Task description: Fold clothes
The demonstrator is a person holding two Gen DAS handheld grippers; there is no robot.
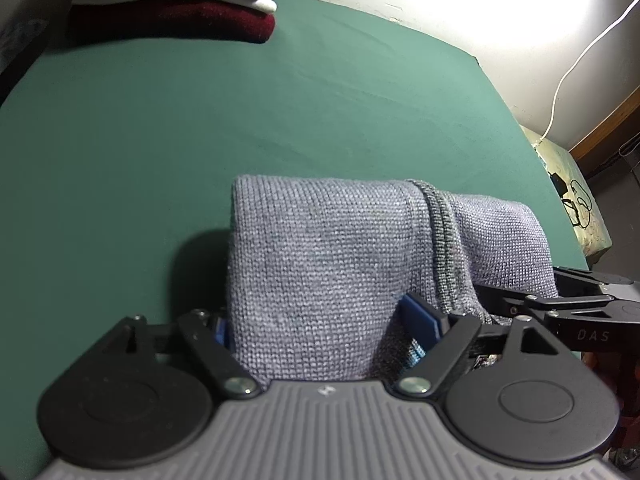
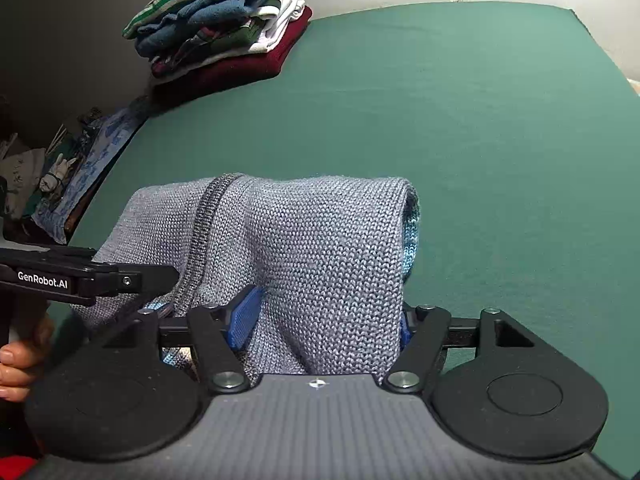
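Both jaws stand partly open, each with a width of grey knit sweater (image 1: 320, 264) filling the gap between its blue pads. My left gripper (image 1: 324, 328) has the cloth running between its fingers and up over them; the right pad (image 1: 420, 316) presses the fabric, the left pad is mostly hidden behind the knit edge, so a firm clamp I cannot confirm. My right gripper (image 2: 320, 320) shows the same: left pad (image 2: 244, 320) against the cloth, right pad nearly covered.

Sweater sits at 6 o'clock in both views, draped as a folded hump over the fingers, its top fold edge rounded and level. Ribbed dark band (image 1: 442, 240) runs down at 4 o'clock in the left view, at 8 o'clock in the right view. Sweater's outer edge in the right view shows light blue lining at 3 o'clock.

Green bedsheet (image 1: 240, 120) spreads open from 9 through 12 to 3 o'clock beyond the fold, mildly creased. Stack of folded clothes (image 2: 224, 24) sits at 11 o'clock, near the sheet's far corner, well apart from the sweater. Sheet's right edge drops off at 2 to 3 o'clock in the left view, with a white cable (image 1: 580, 60) on the wall beyond.

Grippers lie near each other, side by side.
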